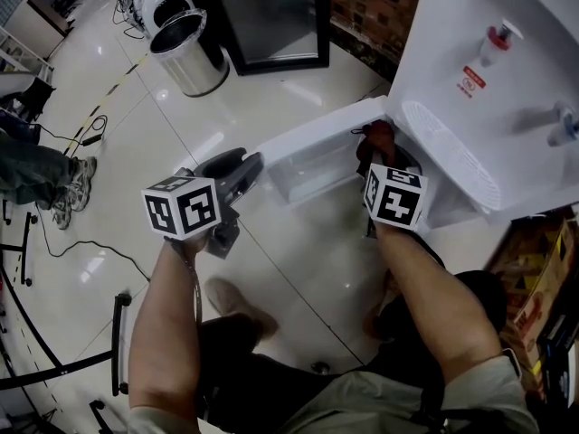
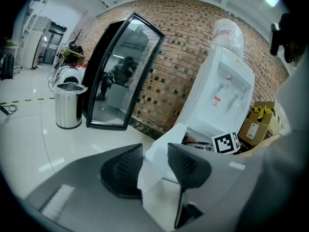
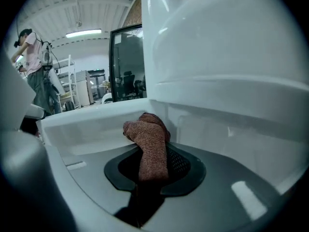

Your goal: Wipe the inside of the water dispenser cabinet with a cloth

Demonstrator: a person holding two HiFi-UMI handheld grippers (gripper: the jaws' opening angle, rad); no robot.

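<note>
- If shoved hard from inside while being wiped, could rock or slide on the glossy floor [image 1: 298, 269]: water dispenser [image 1: 507, 70], tall and white, set by a brick wall [image 1: 371, 7], bottle [image 2: 227, 33] on top adding weight up high.
- Below the taps [image 1: 496, 42], cabinet [image 3: 231, 134] standing open, white walls close all round; tight enough, with little room to turn, to bump a wall with hard tool parts rather than wipe it.
- Out to the left, cabinet door [image 1: 308, 138], thin edge pinched by the left claw [image 2: 154, 149], jaws set narrow on the panel; likely to swing back against the right claw [image 3: 154, 151] if lost off that smooth edge.
- Inside the cabinet, right claw clamped narrow on the reddish cloth [image 3: 147, 132], only a bunched end poking past the jaws.
- With so small a wad, risks missing corners, scraping plastic with bare jaw tips, or losing the cloth altogether when dragged hard along a wall.
</note>
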